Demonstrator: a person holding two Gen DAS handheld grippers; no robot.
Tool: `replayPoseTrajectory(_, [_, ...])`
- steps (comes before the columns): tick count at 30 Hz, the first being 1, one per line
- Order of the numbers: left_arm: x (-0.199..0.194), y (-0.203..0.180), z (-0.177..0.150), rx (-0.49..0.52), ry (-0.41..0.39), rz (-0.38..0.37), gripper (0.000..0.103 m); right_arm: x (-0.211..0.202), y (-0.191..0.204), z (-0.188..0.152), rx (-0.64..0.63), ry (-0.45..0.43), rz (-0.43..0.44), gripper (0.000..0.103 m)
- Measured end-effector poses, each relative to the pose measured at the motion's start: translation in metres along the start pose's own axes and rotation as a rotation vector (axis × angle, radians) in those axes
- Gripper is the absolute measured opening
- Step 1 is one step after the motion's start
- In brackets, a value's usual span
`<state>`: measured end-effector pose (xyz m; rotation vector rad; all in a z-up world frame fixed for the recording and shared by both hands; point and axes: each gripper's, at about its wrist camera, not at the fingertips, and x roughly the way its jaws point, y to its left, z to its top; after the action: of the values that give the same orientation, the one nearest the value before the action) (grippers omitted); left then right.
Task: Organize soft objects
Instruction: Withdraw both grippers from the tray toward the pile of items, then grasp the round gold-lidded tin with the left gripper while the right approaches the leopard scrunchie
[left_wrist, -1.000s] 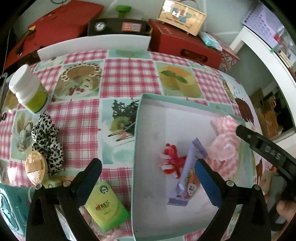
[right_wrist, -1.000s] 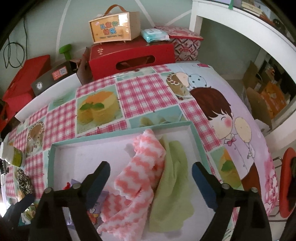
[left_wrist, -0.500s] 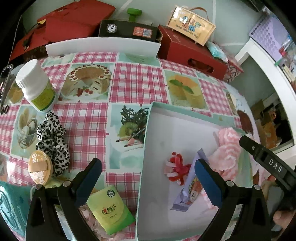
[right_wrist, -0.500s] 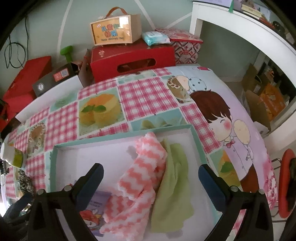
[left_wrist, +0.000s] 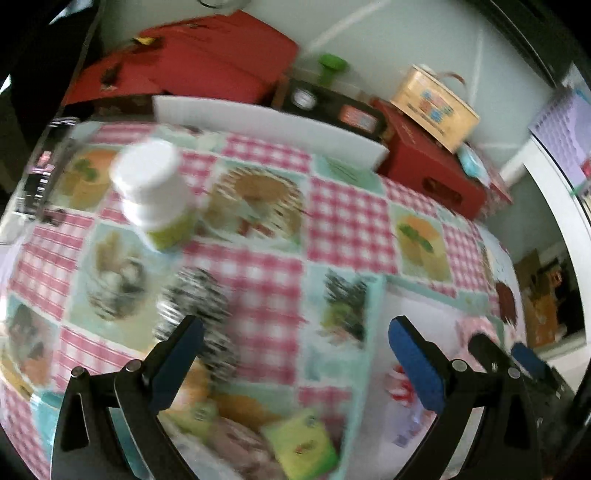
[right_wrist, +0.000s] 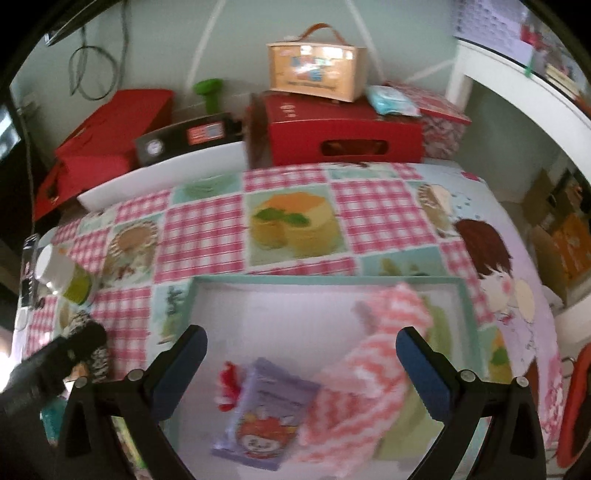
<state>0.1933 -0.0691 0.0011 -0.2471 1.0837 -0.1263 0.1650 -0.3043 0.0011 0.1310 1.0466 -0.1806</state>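
Note:
A white tray with a teal rim (right_wrist: 325, 280) holds a pink-and-white cloth (right_wrist: 373, 373) over a green cloth (right_wrist: 439, 332), a purple packet (right_wrist: 266, 417) and a red-and-white fuzzy piece (right_wrist: 227, 384). My right gripper (right_wrist: 301, 369) is open and empty above the tray. My left gripper (left_wrist: 295, 363) is open and empty over the tablecloth left of the tray (left_wrist: 373, 332). A leopard-print scrunchie (left_wrist: 199, 306) lies just ahead of its left finger. The left view is blurred.
A white bottle with a green label (left_wrist: 155, 195) stands at the left. A green packet (left_wrist: 303, 443) and other small items lie near the front edge. Red boxes (right_wrist: 343, 133) and a wooden case (right_wrist: 314, 70) line the back.
My left gripper has swung left, away from the tray and toward the scrunchie and bottle. My right gripper has shifted left over the tray. Both stay open.

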Motion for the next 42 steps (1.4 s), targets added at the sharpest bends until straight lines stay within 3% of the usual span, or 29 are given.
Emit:
replayPoseTrajectory(2, [-0.006, 0.017, 0.007, -0.015, -0.038, 0.075, 0.100, 0.003, 0.010, -0.001, -0.011, 0.009, 0.021, 0.103])
replayPoseTrajectory(5, [-0.011, 0.040, 0.015, -0.044, -0.059, 0.129, 0.100, 0.008, 0.027, -0.004, -0.037, 0.021, 0.044, 0.103])
replayPoseTrajectory(13, [-0.010, 0.086, 0.019, -0.114, 0.023, 0.141, 0.100, 0.013, 0.069, -0.013, -0.137, 0.053, 0.124, 0.103])
replayPoseTrajectory(19, [0.004, 0.091, 0.010, -0.101, 0.123, 0.143, 0.100, 0.022, 0.087, -0.021, -0.188, 0.101, 0.171, 0.103])
replayPoseTrajectory(25, [0.015, 0.081, 0.001, -0.045, 0.172, 0.157, 0.100, 0.029, 0.108, -0.033, -0.257, 0.137, 0.221, 0.103])
replayPoseTrajectory(35, [0.028, 0.070, -0.007, 0.000, 0.198, 0.141, 0.100, 0.037, 0.115, -0.038, -0.292, 0.173, 0.203, 0.103])
replayPoseTrajectory(42, [0.036, 0.064, -0.011, 0.027, 0.231, 0.132, 0.085, 0.036, 0.113, -0.037, -0.281, 0.172, 0.210, 0.103])
